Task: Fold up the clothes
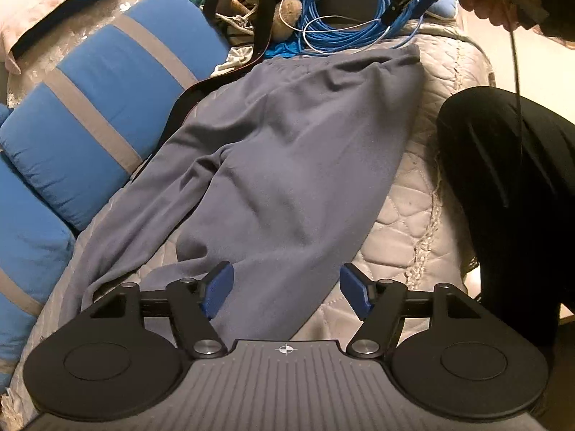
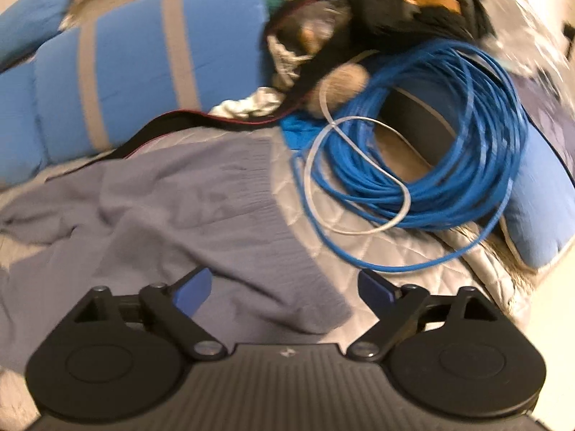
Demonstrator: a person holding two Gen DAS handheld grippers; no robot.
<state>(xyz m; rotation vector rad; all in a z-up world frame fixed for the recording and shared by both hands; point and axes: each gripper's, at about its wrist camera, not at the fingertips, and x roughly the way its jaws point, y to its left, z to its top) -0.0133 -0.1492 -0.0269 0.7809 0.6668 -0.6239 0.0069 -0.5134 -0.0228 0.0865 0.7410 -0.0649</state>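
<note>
Left wrist view shows the grey-blue fleece garment (image 1: 287,165) spread flat and softly wrinkled on the quilted beige bedcover (image 1: 399,230), one long part trailing off beyond the left finger; the left gripper (image 1: 286,292) hangs over its near end, blue pads spread apart and empty; right wrist view is blurred; there the right gripper (image 2: 284,289) hovers over the garment's edge, fingers also wide apart; ahead of its right finger lies a coiled blue cable (image 2: 424,136); beyond its left finger, a blue cushion with grey stripes (image 2: 143,68).

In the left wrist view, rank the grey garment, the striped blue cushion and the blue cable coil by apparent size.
1. Grey garment
2. Striped blue cushion
3. Blue cable coil: lies farthest from the camera, so it may look smaller than it is.
</note>
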